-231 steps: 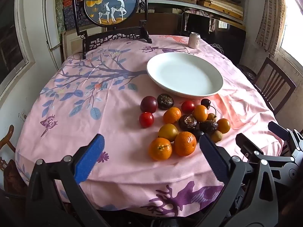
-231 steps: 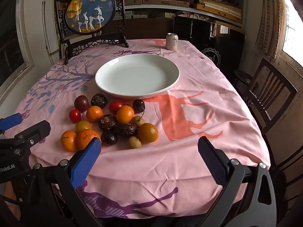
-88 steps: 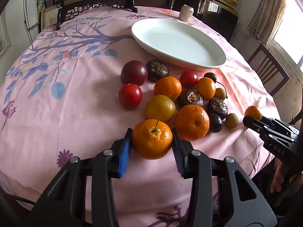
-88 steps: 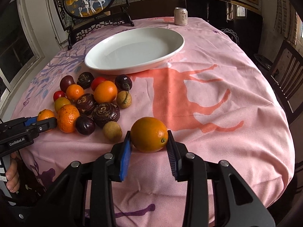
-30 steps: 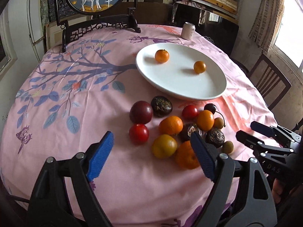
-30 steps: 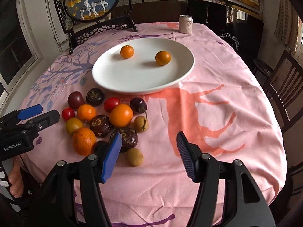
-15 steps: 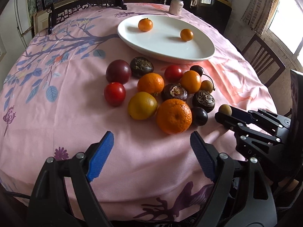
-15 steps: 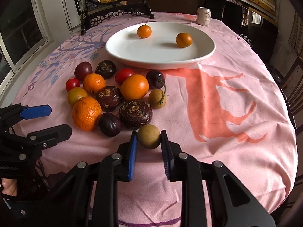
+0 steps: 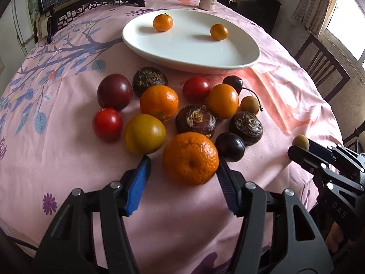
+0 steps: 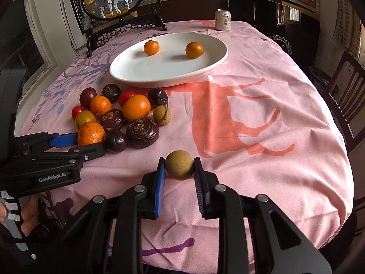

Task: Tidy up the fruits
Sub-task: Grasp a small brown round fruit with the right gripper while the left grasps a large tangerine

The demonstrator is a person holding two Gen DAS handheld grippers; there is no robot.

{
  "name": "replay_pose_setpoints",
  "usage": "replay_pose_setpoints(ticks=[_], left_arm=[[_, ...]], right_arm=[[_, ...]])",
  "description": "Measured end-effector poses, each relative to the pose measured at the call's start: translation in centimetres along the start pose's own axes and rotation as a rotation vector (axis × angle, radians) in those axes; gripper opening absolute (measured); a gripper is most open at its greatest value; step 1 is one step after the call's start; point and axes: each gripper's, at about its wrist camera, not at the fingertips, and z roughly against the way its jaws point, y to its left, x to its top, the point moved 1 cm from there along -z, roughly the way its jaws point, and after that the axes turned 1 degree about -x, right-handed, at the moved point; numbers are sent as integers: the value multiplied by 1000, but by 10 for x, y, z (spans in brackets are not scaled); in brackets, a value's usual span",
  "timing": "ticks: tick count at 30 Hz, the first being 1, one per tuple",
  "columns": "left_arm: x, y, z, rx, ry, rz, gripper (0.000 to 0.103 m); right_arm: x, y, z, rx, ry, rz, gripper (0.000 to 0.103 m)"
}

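Right gripper [image 10: 179, 167] clamped on a small tan longan [image 10: 179, 164] above the tabletop's near edge, left gripper [image 9: 183, 169] parted wide around a mandarin [image 9: 190, 158] at the near end of the fruit cluster, two small oranges on the white plate [image 9: 228, 57].

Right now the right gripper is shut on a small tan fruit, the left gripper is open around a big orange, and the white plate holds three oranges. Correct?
Nearly. The white plate holds two oranges, not three, as the right wrist view shows. The right gripper is shut on the small tan fruit, and the left gripper is open around the big orange.
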Motion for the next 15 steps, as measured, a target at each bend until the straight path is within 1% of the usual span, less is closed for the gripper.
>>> replay_pose_setpoints(ticks=[1,2,11,15], left_arm=[[2,1,0,-7,-6,9,54],[3,1,0,-23,-6,16,46],[-4,-3,16,-53,-25,-3,46],[-1,0,23,-74,-26,-2,46]], right_arm=[[0,0,0,2,-1,-1,25],[0,0,1,2,-2,-1,25],[0,9,-2,13,-2,17,25],[5,14,-2,14,-5,28,25]])
